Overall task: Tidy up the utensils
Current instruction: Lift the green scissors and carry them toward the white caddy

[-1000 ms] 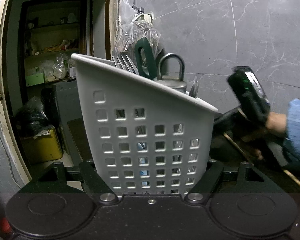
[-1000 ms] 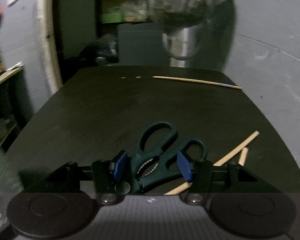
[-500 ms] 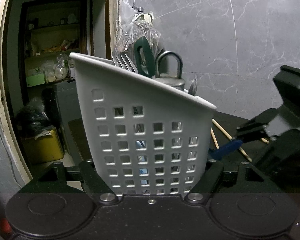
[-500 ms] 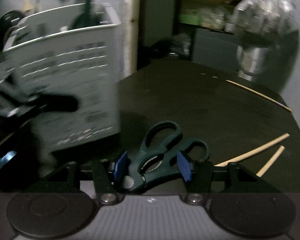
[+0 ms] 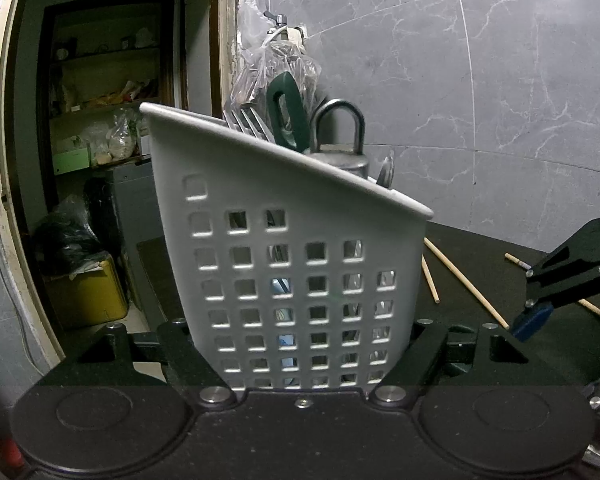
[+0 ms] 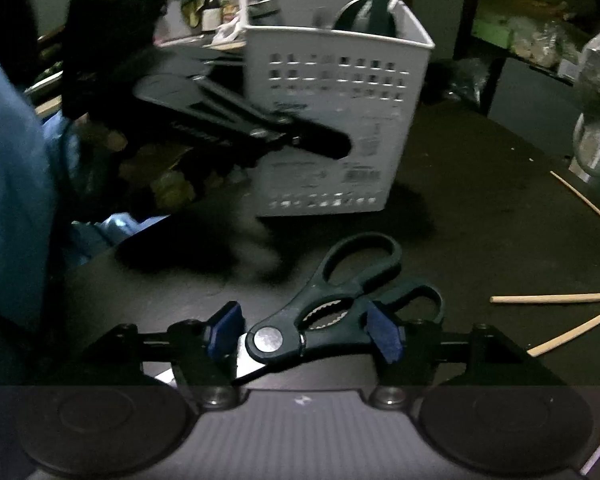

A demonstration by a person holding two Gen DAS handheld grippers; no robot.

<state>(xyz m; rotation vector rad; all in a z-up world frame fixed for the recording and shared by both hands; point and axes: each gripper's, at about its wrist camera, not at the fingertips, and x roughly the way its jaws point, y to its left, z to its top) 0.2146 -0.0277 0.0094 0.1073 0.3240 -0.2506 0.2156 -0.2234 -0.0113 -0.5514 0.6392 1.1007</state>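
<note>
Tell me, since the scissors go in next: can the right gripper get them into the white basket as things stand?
Probably yes. The white basket is open-topped and tilted in the left gripper. The scissors sit between the opening right gripper.

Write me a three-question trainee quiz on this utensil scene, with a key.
1. True or false: the white perforated plastic basket is clamped in the left tool.
2. In the right wrist view, the dark green-handled scissors are: A) standing inside the basket; B) outside the basket, over the black table; C) hanging on the wall.
3. Which thin, pale wooden utensils are loose on the table?

Key: 1 true; 2 B; 3 chopsticks.
</note>
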